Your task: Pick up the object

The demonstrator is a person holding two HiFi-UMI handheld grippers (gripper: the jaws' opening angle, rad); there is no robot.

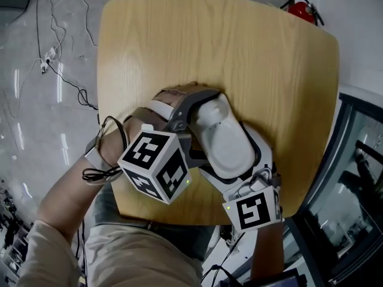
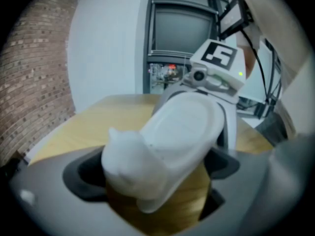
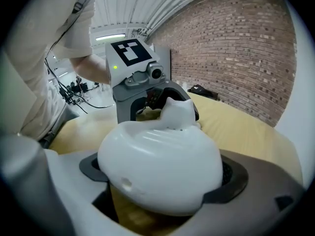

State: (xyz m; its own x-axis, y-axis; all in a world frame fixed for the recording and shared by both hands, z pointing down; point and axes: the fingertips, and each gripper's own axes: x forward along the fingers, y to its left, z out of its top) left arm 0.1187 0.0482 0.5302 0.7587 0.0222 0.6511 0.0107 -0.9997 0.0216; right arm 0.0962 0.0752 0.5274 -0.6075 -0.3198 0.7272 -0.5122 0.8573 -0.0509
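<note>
1. A pale wooden counter (image 1: 251, 52) with rounded corners is standing on a grey floor (image 1: 30, 118). Loose cables (image 1: 60, 58) are trailing beyond its left edge, and a brick wall (image 3: 236, 48) is rising behind it.
2. The object (image 1: 224, 139) is a smooth white cat-shaped piece with a small eared head on a broad, rounded body. It is lying between the counter's middle and its near edge, with the head end pointing toward the middle.
3. The left gripper (image 2: 155, 171) is reaching in from the near left corner. Its fingers (image 2: 78, 181) are standing spread wide, straddling the head end. A gap is showing beside the head on one side.
4. The right gripper (image 3: 162, 173) is coming in over the near edge and facing the left one across the object. Its fingers (image 3: 236, 178) are also spread wide, with the broad body filling the space between them and the dark pads sitting just beside its flanks.
5. Both grippers are angling downward. The left gripper's marker cube (image 1: 155, 163) is hanging over the near edge.
6. A red fire extinguisher (image 1: 302, 11) is showing past the far right corner.
</note>
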